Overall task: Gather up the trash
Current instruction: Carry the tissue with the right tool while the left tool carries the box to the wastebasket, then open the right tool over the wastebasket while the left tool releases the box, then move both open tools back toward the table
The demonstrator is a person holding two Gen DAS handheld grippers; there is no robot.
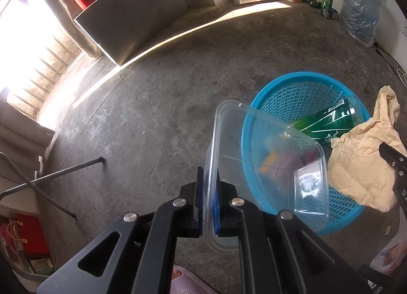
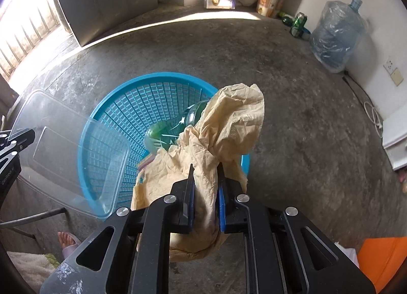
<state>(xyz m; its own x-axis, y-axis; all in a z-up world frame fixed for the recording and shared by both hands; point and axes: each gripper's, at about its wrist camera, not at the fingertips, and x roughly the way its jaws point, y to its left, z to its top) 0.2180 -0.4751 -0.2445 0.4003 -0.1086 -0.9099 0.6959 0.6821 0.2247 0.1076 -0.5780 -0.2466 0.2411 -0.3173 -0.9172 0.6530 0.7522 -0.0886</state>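
One blue basket [image 2: 162,83], one clear plastic container [image 1: 267,161], one crumpled beige paper bag [image 2: 229,126], one green bottle [image 1: 328,121] in the basket, one green can [image 2: 298,24], one water jug [image 2: 335,37], two tools were in view

I see a bare concrete floor [image 1: 152,116] ahead, sunlight streaming from a barred window [image 1: 38,47] far left.
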